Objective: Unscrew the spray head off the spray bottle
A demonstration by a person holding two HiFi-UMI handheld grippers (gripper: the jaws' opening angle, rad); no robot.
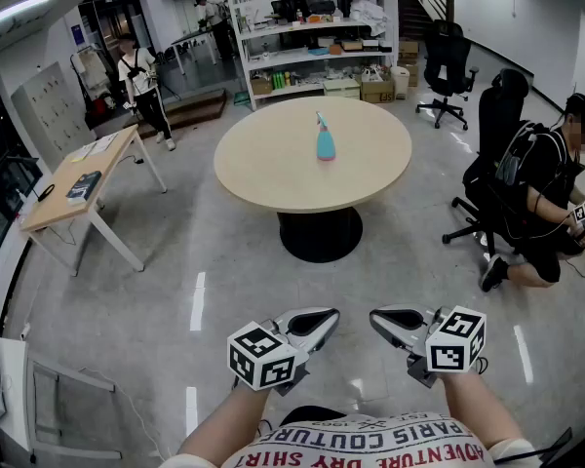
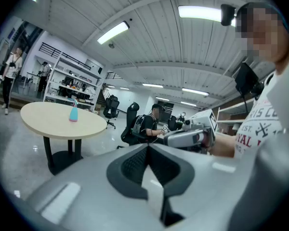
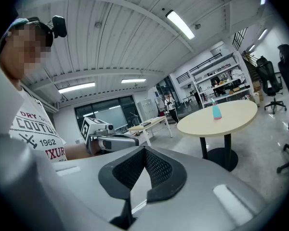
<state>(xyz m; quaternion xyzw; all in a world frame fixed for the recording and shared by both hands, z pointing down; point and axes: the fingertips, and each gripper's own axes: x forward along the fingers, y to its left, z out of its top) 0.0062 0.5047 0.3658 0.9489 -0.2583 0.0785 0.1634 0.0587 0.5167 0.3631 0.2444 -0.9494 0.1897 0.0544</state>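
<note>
Head view: left gripper (image 1: 315, 326) and right gripper (image 1: 394, 322) are hovering closed and empty, well apart from the spray bottle (image 1: 326, 142) standing on the round table (image 1: 263, 178); unscrewing is not yet starting.

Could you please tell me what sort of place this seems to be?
Probably an open lab or workshop office: stocked storage shelves at the back, black office chairs, and a round table bearing the spray bottle.
</note>
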